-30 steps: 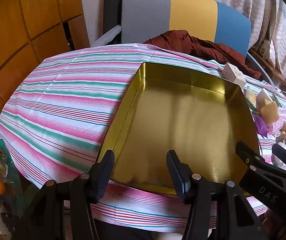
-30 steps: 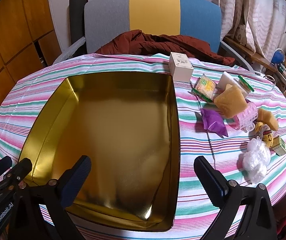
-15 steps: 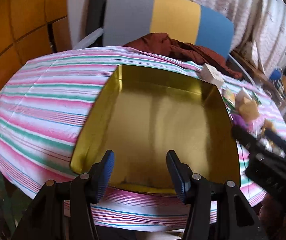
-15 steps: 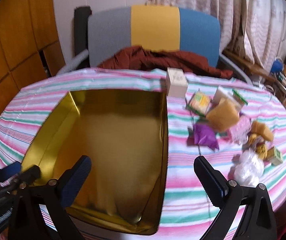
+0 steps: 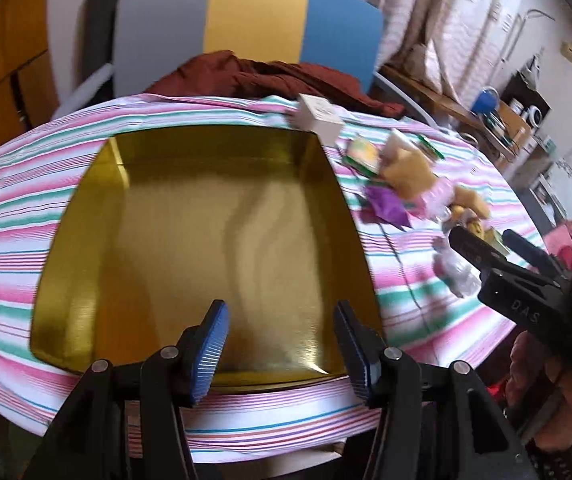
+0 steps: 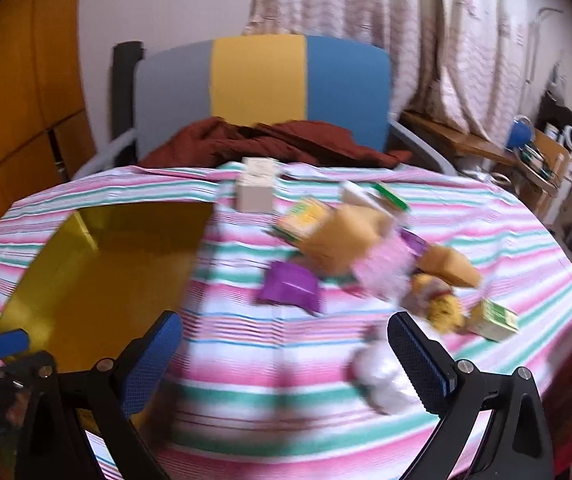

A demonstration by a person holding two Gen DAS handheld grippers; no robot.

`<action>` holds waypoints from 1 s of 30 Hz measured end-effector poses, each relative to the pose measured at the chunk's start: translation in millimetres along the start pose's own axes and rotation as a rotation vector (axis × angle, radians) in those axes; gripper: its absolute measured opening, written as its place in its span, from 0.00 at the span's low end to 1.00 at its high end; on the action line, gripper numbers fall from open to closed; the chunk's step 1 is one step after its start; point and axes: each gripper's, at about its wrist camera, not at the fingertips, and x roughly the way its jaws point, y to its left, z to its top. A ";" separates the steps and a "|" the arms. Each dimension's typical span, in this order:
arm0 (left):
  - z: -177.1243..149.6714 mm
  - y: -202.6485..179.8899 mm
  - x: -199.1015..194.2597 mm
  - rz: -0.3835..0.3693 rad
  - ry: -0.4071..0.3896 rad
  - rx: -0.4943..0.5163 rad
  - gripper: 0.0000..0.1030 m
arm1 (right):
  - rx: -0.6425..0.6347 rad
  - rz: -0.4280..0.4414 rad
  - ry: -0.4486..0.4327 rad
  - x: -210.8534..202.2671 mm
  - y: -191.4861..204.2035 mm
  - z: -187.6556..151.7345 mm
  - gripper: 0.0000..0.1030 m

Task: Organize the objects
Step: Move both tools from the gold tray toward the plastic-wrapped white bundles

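Observation:
An empty gold tin tray [image 5: 189, 152] lies on the striped tablecloth [image 5: 13, 216]; it also shows at the left of the right wrist view [image 6: 45, 264]. My left gripper [image 5: 279, 352] is open and empty above the tray's near edge. My right gripper [image 6: 286, 364] is open and empty over the cloth right of the tray; it shows in the left wrist view [image 5: 498, 244]. Small items lie in a blurred cluster: a white box [image 6: 255, 192], a purple packet [image 6: 292, 292], a tan sponge-like block [image 6: 346, 240], a pink item [image 6: 382, 272], a clear plastic bundle [image 6: 382, 376], a small green-and-white box [image 6: 496, 320].
A grey, yellow and blue chair [image 6: 261, 80] with a dark red cloth [image 6: 269, 144] on it stands behind the table. Wooden panels [image 6: 13, 100] are at the left, curtains [image 6: 366, 0] and a cluttered shelf [image 6: 534, 152] at the right.
Both grippers have swung to the right. The right gripper's view has moved off the tray and toward the cluster of small items. Both stay open.

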 end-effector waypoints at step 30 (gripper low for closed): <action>12.8 -91.0 40.2 -0.235 0.124 0.115 0.54 | 0.146 0.103 0.094 65.0 -124.3 -26.2 0.60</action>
